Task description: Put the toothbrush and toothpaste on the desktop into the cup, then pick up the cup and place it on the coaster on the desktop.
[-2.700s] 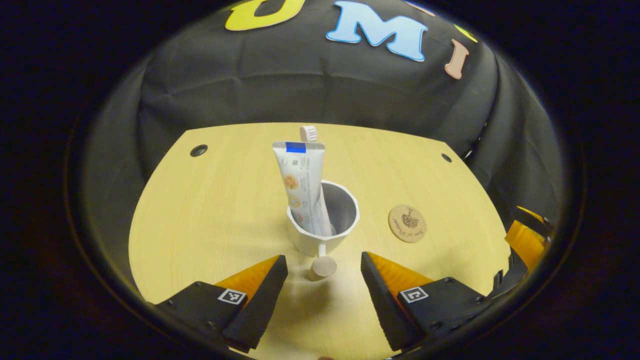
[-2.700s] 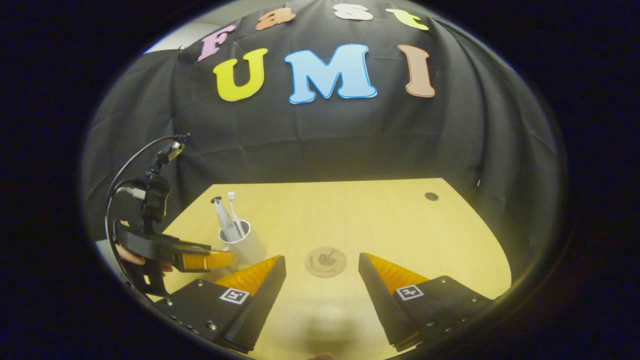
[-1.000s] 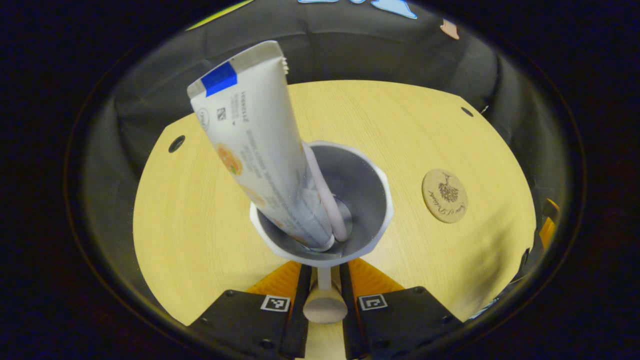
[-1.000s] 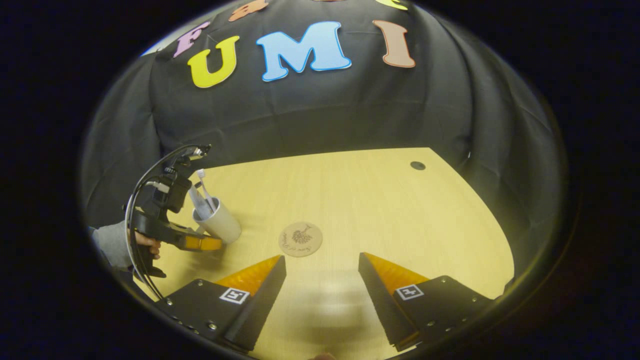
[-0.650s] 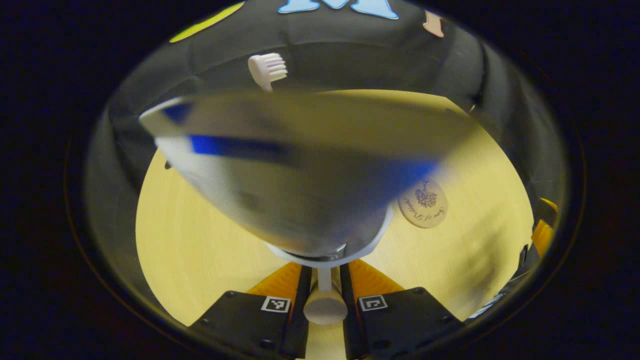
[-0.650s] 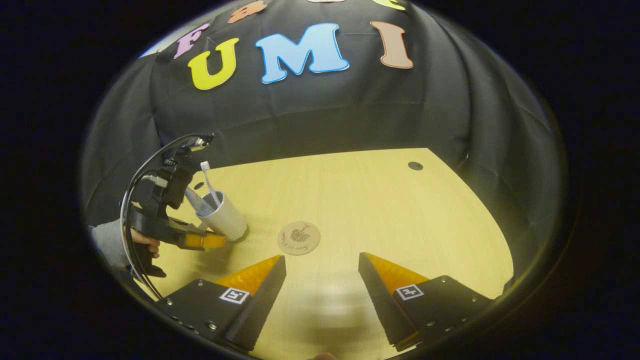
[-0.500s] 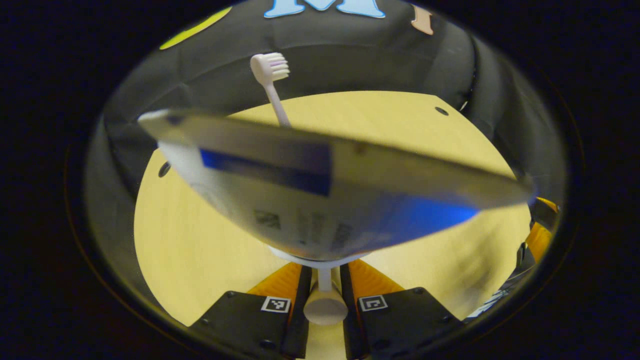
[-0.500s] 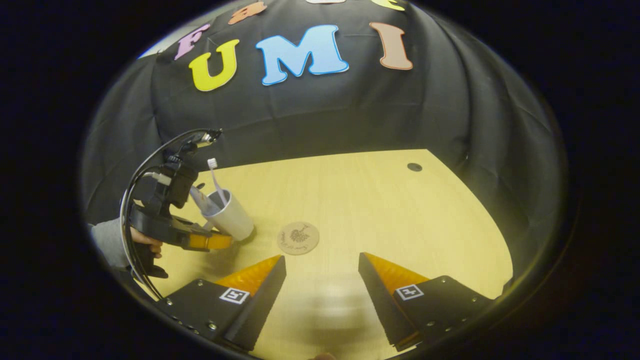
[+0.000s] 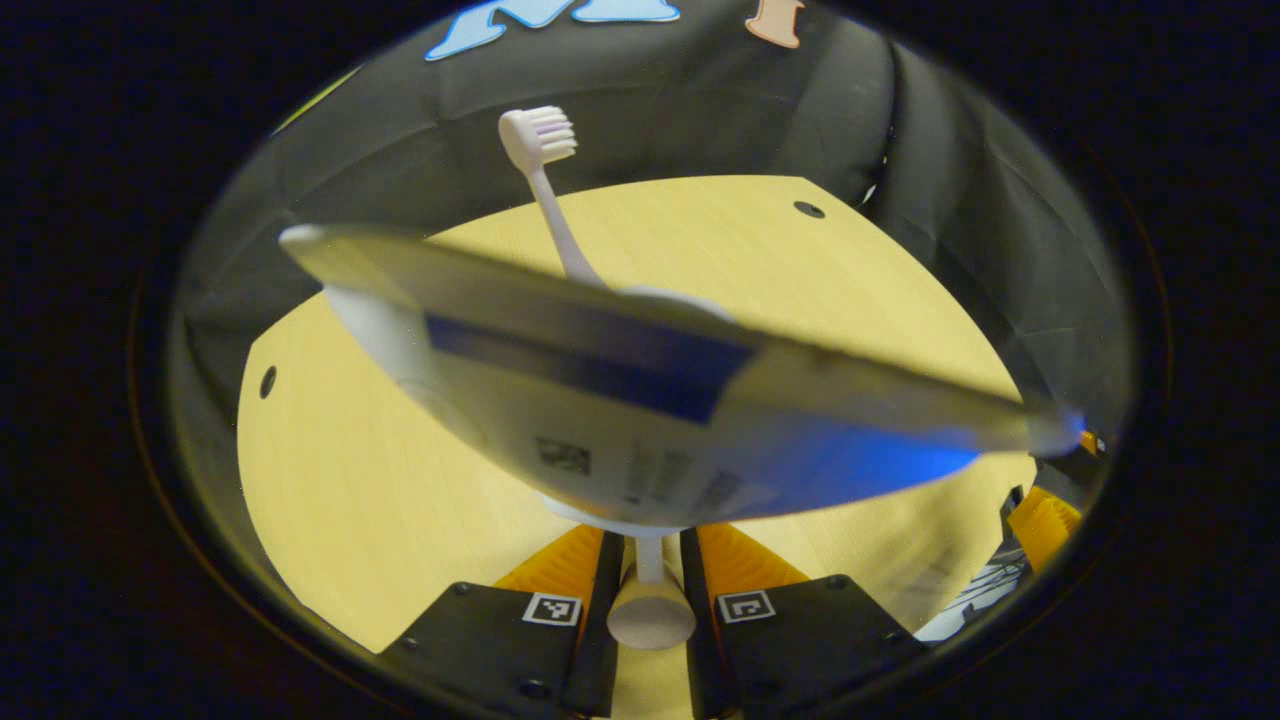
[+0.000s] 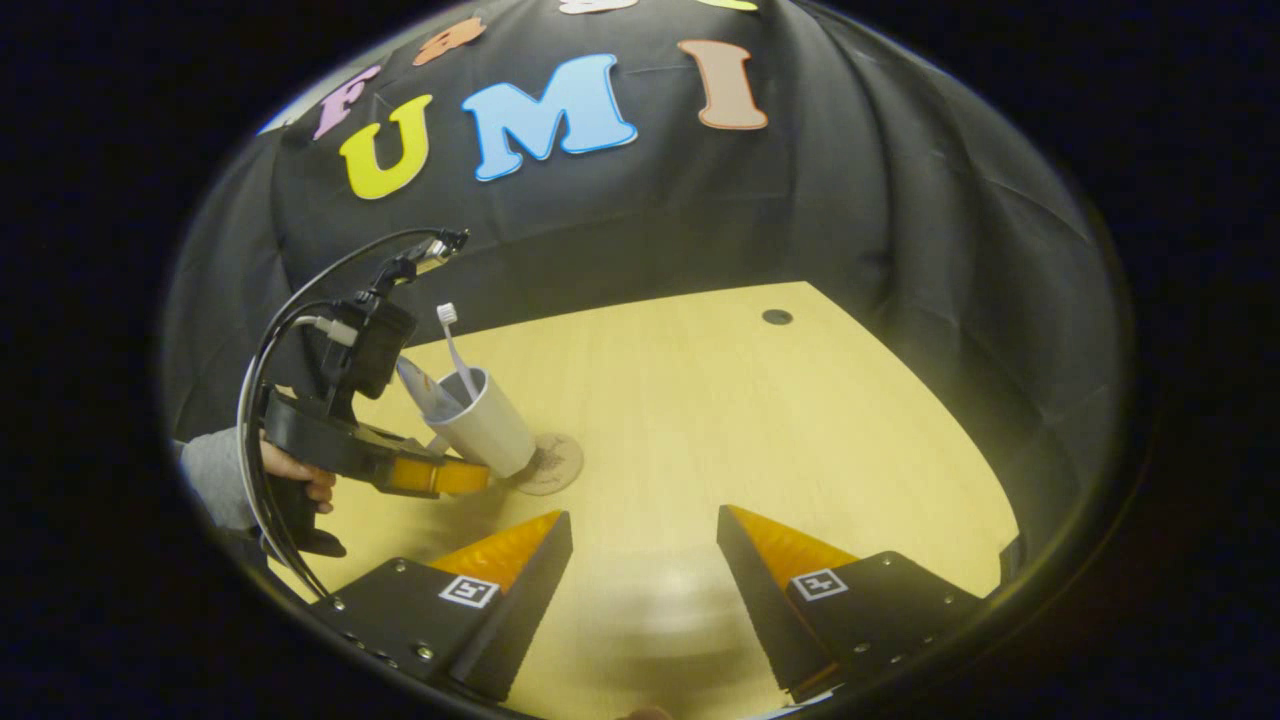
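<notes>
My left gripper (image 9: 650, 590) is shut on the wooden handle (image 9: 650, 618) of the white cup, whose near rim (image 9: 600, 518) shows just above it. The toothpaste tube (image 9: 640, 420) has tipped toward the camera and hides most of the cup. The toothbrush (image 9: 540, 150) rises behind it. In the right gripper view the cup (image 10: 482, 422) hangs tilted above the desk, its base over the left edge of the round coaster (image 10: 550, 465), with the left gripper (image 10: 440, 476) at its handle. My right gripper (image 10: 640, 560) stands open low over the desk, with nothing between its fingers.
The wooden desk (image 10: 720, 420) has a cable hole (image 10: 777, 317) at the far right and another (image 9: 268, 381) at the left. Black cloth walls close in behind and beside it. A hand in a grey sleeve (image 10: 290, 480) holds the left gripper.
The left gripper closed on the cup's handle and lifted it, carrying it right until its base is over the coaster's edge. The toothpaste tube flopped toward the camera. The right gripper stayed open.
</notes>
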Motion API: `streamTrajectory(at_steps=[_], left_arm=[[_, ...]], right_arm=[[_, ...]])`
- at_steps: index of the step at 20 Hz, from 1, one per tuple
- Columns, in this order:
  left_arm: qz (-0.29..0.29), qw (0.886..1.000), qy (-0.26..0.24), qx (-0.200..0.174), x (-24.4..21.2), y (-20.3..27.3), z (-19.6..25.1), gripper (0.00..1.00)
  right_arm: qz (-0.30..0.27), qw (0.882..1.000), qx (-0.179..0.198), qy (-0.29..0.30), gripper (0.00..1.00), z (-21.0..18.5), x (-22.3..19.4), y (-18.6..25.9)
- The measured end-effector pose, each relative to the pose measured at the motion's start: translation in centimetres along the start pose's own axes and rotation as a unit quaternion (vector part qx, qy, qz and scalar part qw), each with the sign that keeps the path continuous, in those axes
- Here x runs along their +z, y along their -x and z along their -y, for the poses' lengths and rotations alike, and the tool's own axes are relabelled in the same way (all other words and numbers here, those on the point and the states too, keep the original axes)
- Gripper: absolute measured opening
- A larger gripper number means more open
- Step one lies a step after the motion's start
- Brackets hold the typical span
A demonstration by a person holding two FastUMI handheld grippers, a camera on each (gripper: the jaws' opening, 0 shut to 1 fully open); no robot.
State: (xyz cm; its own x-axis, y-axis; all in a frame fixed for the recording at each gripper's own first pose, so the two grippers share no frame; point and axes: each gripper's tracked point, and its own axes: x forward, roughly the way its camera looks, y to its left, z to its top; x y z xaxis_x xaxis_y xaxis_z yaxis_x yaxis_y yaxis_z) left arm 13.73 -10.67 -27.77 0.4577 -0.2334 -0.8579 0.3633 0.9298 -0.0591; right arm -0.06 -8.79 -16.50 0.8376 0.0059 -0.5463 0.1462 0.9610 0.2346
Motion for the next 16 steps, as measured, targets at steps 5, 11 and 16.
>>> streamTrajectory(at_steps=[5,11,16], left_arm=[[-0.021,1.000,-0.009,0.006,1.3,-3.8,1.7,0.41],[-0.035,0.999,-0.013,0.018,2.9,-8.5,4.0,0.42],[-0.034,0.999,-0.015,0.020,2.9,-8.7,3.8,0.42]], right_arm=[[-0.005,0.999,-0.019,-0.027,0.91,3.0,-0.5,0.2],[-0.012,0.999,-0.019,-0.035,0.91,4.1,-0.9,-0.2],[-0.017,0.999,-0.012,-0.029,0.94,3.9,-0.8,-0.7]])
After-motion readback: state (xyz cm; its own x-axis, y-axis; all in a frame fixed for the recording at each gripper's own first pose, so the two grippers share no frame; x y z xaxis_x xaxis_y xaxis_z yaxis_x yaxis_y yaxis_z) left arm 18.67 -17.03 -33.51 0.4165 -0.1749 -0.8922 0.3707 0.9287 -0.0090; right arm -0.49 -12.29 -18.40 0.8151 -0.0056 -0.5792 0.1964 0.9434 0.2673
